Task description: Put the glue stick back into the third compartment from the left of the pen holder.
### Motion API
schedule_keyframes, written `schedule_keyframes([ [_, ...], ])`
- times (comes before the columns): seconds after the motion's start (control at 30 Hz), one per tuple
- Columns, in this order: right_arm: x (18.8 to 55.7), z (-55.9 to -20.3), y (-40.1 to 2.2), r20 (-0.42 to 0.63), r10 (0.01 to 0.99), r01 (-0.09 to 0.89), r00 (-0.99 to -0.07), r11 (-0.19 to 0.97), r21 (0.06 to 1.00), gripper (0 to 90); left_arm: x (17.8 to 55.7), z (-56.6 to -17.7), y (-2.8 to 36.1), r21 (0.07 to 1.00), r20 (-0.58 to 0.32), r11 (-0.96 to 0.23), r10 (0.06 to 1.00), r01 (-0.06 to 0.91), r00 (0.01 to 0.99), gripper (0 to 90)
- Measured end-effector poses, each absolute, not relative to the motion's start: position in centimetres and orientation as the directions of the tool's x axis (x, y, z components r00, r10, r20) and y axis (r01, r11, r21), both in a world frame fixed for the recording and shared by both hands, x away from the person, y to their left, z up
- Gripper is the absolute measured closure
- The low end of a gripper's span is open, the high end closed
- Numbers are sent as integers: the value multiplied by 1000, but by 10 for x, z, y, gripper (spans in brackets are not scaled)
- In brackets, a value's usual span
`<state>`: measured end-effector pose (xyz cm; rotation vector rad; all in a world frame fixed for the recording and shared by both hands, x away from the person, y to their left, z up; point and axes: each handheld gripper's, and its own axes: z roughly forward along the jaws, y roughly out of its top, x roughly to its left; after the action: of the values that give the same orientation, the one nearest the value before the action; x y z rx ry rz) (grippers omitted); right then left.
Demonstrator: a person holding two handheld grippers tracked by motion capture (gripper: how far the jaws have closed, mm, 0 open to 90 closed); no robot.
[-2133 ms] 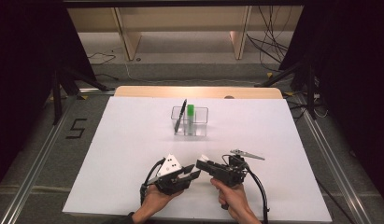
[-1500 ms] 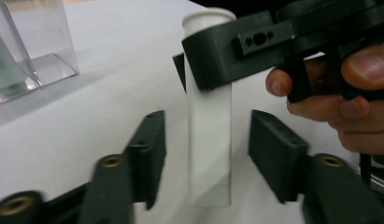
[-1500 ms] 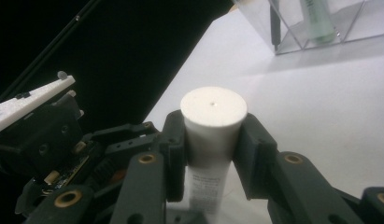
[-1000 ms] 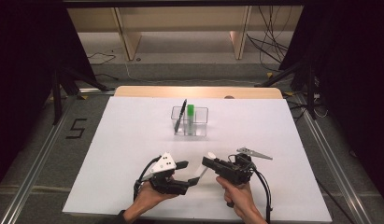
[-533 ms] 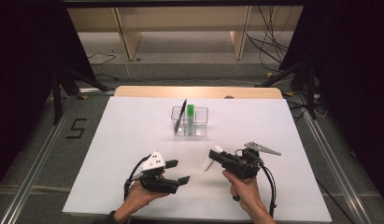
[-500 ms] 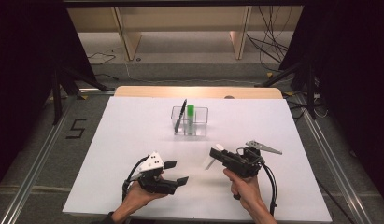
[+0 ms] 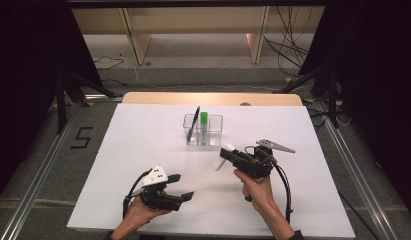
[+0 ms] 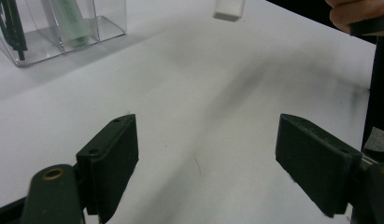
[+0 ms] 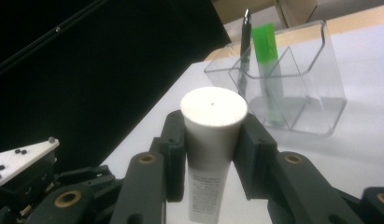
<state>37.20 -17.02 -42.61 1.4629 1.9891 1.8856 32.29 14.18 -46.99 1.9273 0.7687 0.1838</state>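
The right gripper (image 7: 232,154) is clamped on a white tube (image 9: 209,140), lifted off the white table (image 7: 143,150) just short of the clear organiser (image 7: 203,131) (pen and green marker inside); the left gripper (image 7: 180,186), jaws just opened wide, holds nothing

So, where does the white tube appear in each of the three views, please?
High view: the white tube is right of centre, slanting in the right tongs.
Left gripper view: its flat end hangs at the top edge, above the table.
Right gripper view: centre, cap toward the camera, clamped between both jaws.
Shared landmark: the clear organizer with the green marker.
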Motion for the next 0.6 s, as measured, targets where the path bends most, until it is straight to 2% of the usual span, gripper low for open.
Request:
schedule_keyframes([
  [0.23, 386, -411, -161, 498, 639, 546, -586, -143, 826, 674, 321, -470, 149, 858, -202, -277, 592, 433, 780, 208],
  [0.6, 408, -402, -147, 481, 645, 544, -593, -120, 831, 674, 318, -470, 151, 858, -208, -274, 589, 435, 781, 207],
])
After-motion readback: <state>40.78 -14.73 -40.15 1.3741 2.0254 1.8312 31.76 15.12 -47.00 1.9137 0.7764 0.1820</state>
